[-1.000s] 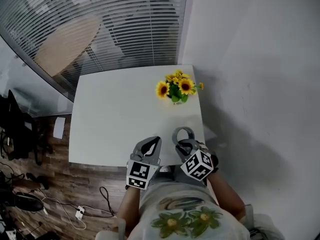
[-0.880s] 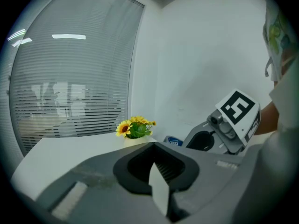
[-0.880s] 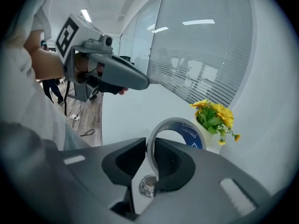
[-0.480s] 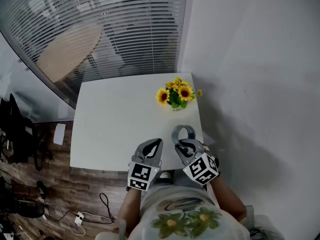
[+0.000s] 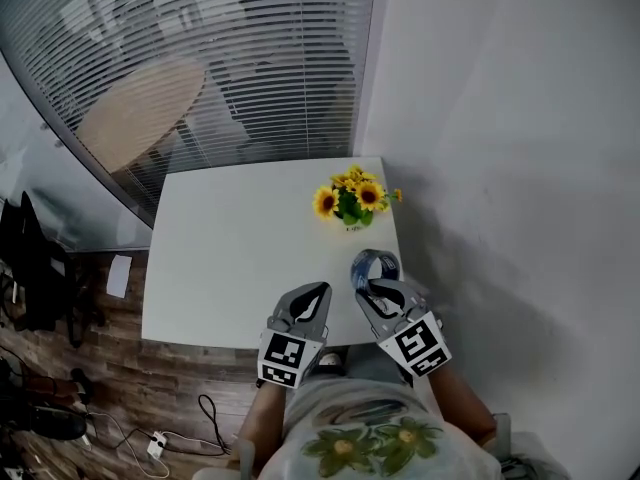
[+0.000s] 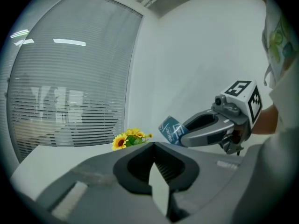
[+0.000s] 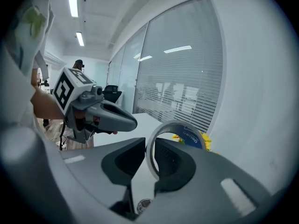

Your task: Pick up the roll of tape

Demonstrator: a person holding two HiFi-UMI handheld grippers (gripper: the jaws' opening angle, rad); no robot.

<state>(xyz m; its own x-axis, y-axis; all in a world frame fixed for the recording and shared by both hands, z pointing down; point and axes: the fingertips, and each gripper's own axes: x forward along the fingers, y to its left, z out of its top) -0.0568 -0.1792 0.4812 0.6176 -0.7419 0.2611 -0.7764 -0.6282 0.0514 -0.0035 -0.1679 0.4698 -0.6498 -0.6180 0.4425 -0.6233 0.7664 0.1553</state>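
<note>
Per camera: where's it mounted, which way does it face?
Head view: on the person's head, steeply down onto the table; left gripper, right gripper, forearms and shirt show.
Left gripper view: on that gripper, along its shut jaws; right gripper shows at right.
Right gripper view: along jaws clamping the roll of tape; left gripper shows at left.
Shared: sunflowers and tape in all three.

Both my claws sit low in the head view, around 6 o'clock, side by side and not touching. My left gripper points up toward 1 o'clock, jaws pressed together with nothing in them. My right gripper angles toward 11 o'clock, jaws clamped on the roll of tape, which stands upright between them. My left forearm and right forearm trail back toward 6.
</note>
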